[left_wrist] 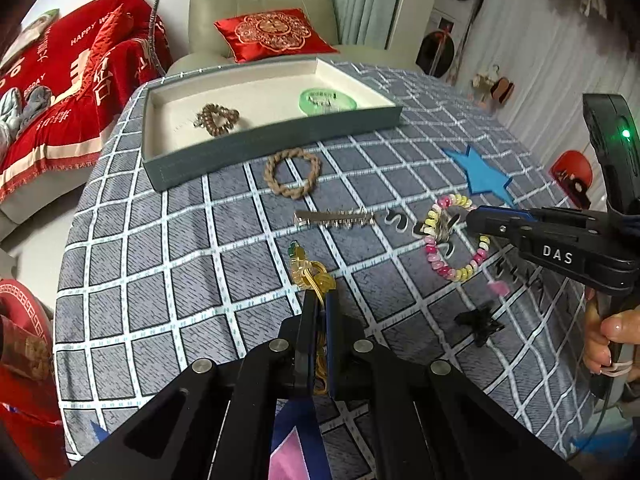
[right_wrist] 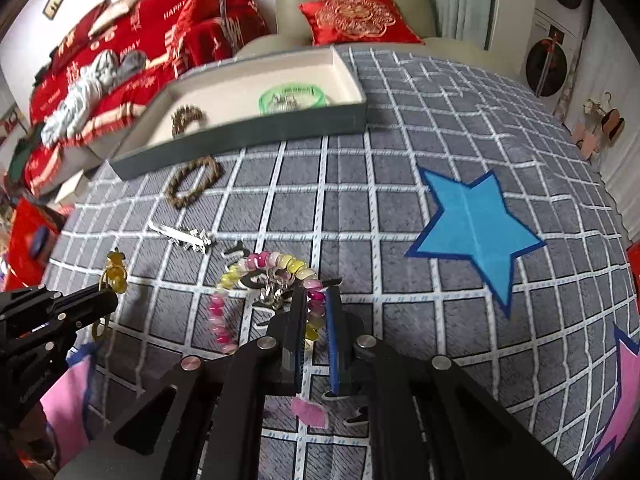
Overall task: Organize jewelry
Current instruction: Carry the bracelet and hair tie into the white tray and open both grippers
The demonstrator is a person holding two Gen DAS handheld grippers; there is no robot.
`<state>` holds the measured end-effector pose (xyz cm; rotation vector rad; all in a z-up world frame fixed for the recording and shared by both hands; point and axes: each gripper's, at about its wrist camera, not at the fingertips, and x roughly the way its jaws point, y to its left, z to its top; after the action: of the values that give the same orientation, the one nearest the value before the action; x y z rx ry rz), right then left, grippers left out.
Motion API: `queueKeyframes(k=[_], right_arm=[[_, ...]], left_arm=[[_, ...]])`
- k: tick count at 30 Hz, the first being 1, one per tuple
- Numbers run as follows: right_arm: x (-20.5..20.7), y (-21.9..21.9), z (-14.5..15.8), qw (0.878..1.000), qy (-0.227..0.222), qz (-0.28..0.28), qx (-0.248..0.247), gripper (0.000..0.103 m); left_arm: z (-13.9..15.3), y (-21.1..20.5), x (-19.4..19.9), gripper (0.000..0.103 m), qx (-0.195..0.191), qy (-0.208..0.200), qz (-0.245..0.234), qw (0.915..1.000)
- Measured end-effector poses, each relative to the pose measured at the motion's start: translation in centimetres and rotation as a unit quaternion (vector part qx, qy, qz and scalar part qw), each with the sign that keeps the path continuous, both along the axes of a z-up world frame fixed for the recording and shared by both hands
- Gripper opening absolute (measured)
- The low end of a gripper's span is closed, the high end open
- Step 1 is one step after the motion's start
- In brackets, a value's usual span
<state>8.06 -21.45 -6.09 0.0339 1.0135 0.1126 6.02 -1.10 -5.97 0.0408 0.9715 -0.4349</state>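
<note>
My left gripper is shut on a yellow bead bracelet with a green tip, held just above the checked cloth; it also shows in the right wrist view. My right gripper is shut on a pink and yellow bead bracelet, which also shows in the left wrist view. A grey tray at the back holds a brown heart-shaped bracelet and a green bangle. A brown braided bracelet and a silver hair clip lie on the cloth.
A blue star patch lies right of centre on the cloth. A black claw clip lies near the right edge of the cloth. A pink patch sits under my right gripper. An armchair with a red cushion stands behind the table.
</note>
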Motion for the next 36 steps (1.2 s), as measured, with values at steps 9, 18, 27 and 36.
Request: queueKeyframes(k=[9, 18, 27, 36], right_arm=[[1.0, -0.3, 4.0, 0.999, -0.032, 0.006, 0.034, 0.010], [5.8, 0.5, 9.0, 0.997, -0.064, 0.022, 0.041, 0.010], [14.2, 1.6, 12.3, 0.996, -0.062, 0.024, 0.052, 0.010], [22.8, 2.4, 9.0, 0.997, -0.043, -0.002, 0.060, 0.010]], left_arm=[[3.5, 1.0, 1.1, 0.019, -0.020, -0.029, 0.012, 0.9993], [9.1, 2.2, 5.6, 0.019, -0.024, -0.081, 0.032, 0.9959], [13.5, 2.2, 14.4, 0.019, -0.017, -0.102, 0.055, 0.9931], [9.9, 0.7, 23.0, 0.019, 0.000, -0.081, 0.083, 0.9932]])
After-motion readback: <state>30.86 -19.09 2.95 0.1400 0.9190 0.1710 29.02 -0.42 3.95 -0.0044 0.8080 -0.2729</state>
